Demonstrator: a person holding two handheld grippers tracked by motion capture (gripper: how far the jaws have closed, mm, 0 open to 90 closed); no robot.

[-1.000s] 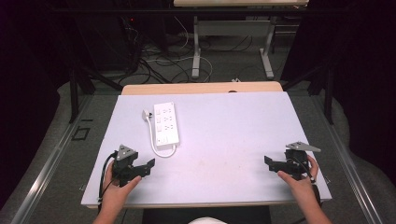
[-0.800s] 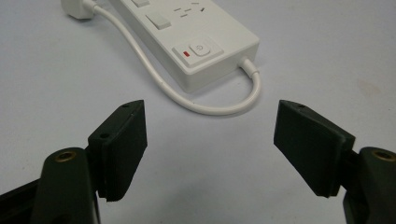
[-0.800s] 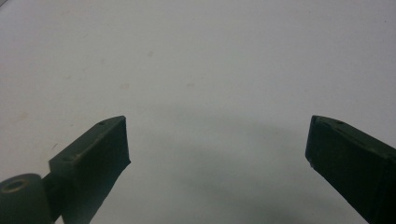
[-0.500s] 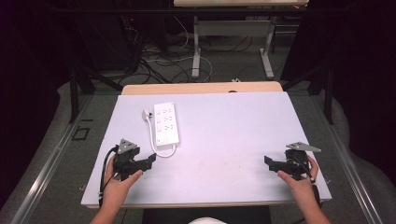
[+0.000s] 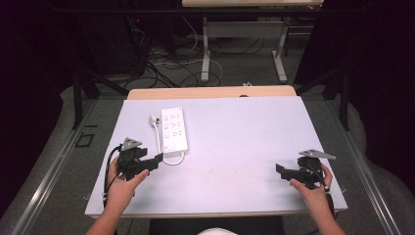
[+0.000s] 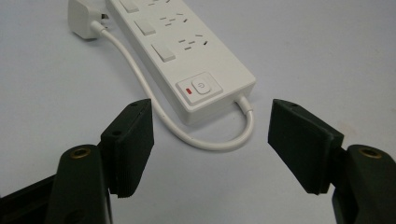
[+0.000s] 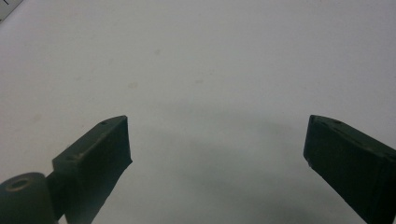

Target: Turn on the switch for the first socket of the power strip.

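As the table is seen from above, these details are given, one view after another.

High view, table: a pale grey table top [image 5: 235, 147] is seen, with a wooden edge along its far side.
High view, power strip: a white power strip [image 5: 174, 129] is laid lengthwise on the left half of the table, with its white cable [image 5: 157, 139] looped round its near end and its plug [image 5: 153, 119] set just beside its far left side.
High view, left gripper: the left gripper [image 5: 157, 160] is held in the person's left hand [image 5: 122, 183] near the left front edge, and is pointed at the near end of the power strip, just short of the cable loop.
High view, right gripper: the right gripper [image 5: 280, 170] is held in the right hand [image 5: 312, 185] near the right front corner, well apart from the power strip.

Left gripper view, jaws: the two black jaws are seen apart, having just been closing a little, and nothing is caught between them.
Left gripper view, power strip: the near end of the power strip [image 6: 187, 60] is shown just beyond the jaws, untouched, with its switch button [image 6: 200, 87] and red light facing up; the cable [image 6: 205, 140] is curved on the table between strip and jaws.

Right gripper view, jaws: the jaws are seen wide apart over bare table [image 7: 210, 70], and nothing is held.
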